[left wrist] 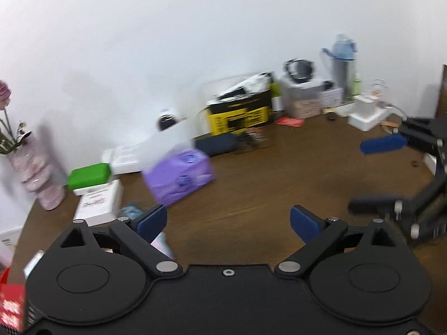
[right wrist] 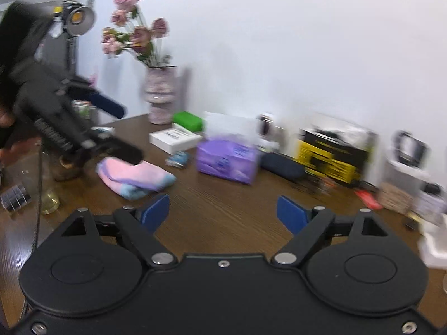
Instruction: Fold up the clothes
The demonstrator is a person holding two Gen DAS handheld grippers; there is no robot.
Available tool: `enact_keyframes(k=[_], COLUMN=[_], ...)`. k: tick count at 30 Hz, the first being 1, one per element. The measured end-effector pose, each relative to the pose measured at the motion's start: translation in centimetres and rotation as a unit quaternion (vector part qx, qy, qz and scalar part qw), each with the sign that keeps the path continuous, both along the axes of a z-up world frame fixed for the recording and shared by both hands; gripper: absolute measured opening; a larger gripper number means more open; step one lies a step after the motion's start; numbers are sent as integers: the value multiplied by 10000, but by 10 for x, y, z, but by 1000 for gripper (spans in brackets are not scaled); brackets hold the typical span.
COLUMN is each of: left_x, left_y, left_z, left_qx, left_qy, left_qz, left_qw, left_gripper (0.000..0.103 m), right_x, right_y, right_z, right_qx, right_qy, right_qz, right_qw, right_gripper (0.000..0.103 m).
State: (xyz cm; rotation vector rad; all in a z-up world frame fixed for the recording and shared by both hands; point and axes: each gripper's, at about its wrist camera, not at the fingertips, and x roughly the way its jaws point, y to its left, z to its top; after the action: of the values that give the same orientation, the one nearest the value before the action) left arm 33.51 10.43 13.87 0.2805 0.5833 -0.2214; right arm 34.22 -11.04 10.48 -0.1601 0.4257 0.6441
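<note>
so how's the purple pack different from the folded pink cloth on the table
The purple pack is a boxy, shiny plastic-wrapped block with printed labels; the folded pink cloth is a soft, low bundle with light blue and purple edges. The pack sits mid-table, closer to the clutter along the wall, while the cloth lies further left, just under the left tool. Both rest on the brown wooden table, and neither is held.
</note>
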Motion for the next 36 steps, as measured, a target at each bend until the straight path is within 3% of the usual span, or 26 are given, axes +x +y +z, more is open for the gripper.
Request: enact_keyframes(k=[5, 10, 18, 23, 27, 31, 36], left_x=[-32, -71, -138, -182, -222, -261, -307], left_y=[-35, -69, -90, -96, -92, -84, -77], left_z=[-25, -44, -73, -103, -120, -134, -155], left_qx=[-372, -561, -676, -611, -591, -937, -1355], left_qy=[-165, -328, -281, -250, -661, -830, -879], left_qz=[250, 384, 198, 195, 555, 824, 1198], left_qw=[9989, 9971, 9971, 9976, 9945, 9887, 9796], left_gripper=[96, 97, 103, 103, 103, 103, 103], right_x=[-27, -61, -135, -184, -237, -276, -322], right_y=[-72, -113, -119, -115, -109, -106, -101], right_z=[-14, -31, -56, -82, -102, -111, -129], right_qx=[-69, 139, 139, -144, -533, 65, 537], right_qy=[102, 187, 155, 92, -605, -475, -46], right_qz=[-641, -936, -991, -799, -537, -802, -1484], right_qw=[9979, 9953, 9949, 9967, 9953, 9956, 9875], right_gripper=[91, 91, 92, 93, 93, 93, 93])
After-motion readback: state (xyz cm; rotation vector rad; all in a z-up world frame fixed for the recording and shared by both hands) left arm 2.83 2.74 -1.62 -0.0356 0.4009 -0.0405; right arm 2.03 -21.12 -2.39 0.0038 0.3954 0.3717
